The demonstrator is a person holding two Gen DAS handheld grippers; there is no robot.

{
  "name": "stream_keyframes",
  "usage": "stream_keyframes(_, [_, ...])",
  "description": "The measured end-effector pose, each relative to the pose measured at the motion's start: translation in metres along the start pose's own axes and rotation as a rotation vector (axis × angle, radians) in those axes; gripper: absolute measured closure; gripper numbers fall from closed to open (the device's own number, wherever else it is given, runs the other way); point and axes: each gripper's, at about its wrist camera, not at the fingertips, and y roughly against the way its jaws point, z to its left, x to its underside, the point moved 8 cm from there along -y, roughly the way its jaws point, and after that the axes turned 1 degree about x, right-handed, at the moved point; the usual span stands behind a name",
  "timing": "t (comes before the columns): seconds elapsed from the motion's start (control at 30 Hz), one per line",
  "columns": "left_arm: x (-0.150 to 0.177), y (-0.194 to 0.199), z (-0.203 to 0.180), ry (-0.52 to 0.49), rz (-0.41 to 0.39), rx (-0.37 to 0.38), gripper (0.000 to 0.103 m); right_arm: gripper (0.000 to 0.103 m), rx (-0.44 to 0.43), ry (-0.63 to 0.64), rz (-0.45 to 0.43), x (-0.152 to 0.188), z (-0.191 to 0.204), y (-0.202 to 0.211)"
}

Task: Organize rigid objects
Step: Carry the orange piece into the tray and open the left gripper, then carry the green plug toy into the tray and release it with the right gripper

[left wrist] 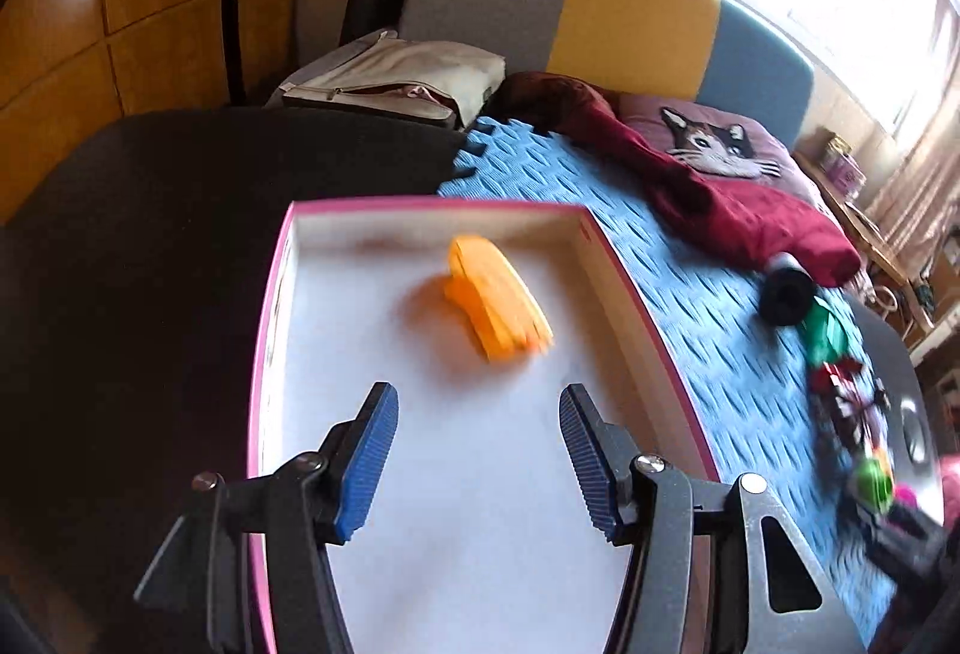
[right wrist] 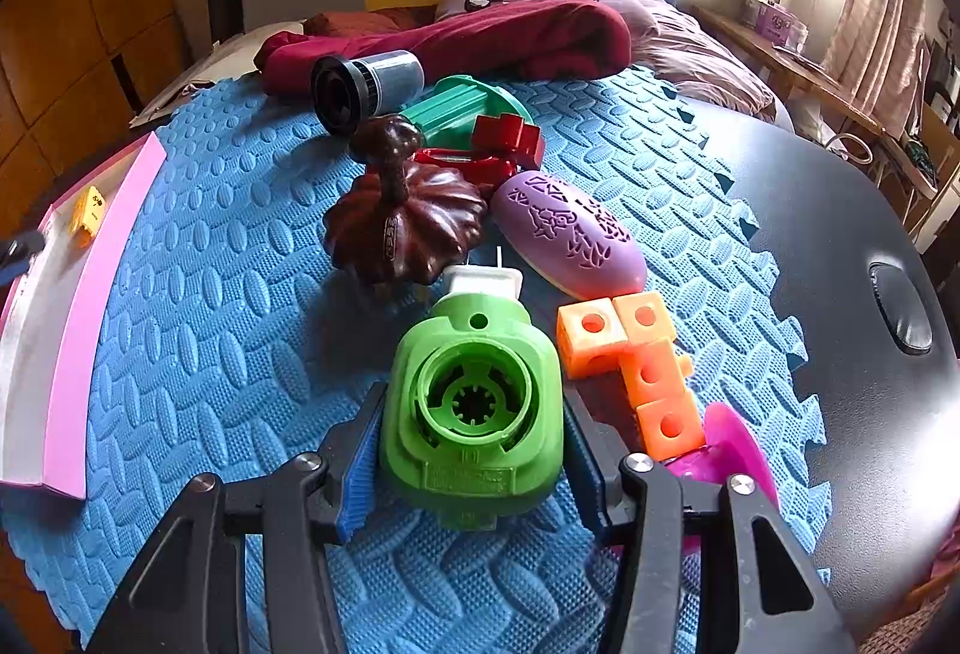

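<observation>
My left gripper (left wrist: 479, 438) is open and empty above a pink-rimmed white box (left wrist: 420, 474). An orange block (left wrist: 498, 303) lies inside the box near its far wall. My right gripper (right wrist: 474, 435) is shut on a green punch-like toy (right wrist: 474, 408) over the blue foam mat (right wrist: 240, 354). Ahead of it lie a dark brown pumpkin-shaped lid (right wrist: 402, 222), a purple oval (right wrist: 570, 234), orange linked cubes (right wrist: 636, 360), a red piece (right wrist: 498, 150), a green piece (right wrist: 462, 108) and a black-and-grey cylinder (right wrist: 366, 84). The box (right wrist: 78, 306) sits at the left.
A magenta piece (right wrist: 732, 450) lies under my right finger. A maroon cloth (right wrist: 468, 36) and pillows sit behind the mat. The mat rests on a black table (right wrist: 840, 246). A beige bag (left wrist: 396, 84) lies beyond the box.
</observation>
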Motion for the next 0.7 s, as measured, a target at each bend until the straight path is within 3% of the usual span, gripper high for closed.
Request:
stream_keyframes(0.3, [0.047, 0.042, -0.022, -0.057, -0.007, -0.007, 0.045, 0.050, 0.015, 0.003, -0.018, 0.002, 0.002, 0.002])
stream_keyframes(0.7, [0.064, 0.069, -0.019, -0.076, -0.053, -0.034, 0.038, 0.050, 0.006, -0.021, -0.001, 0.015, 0.012, 0.012])
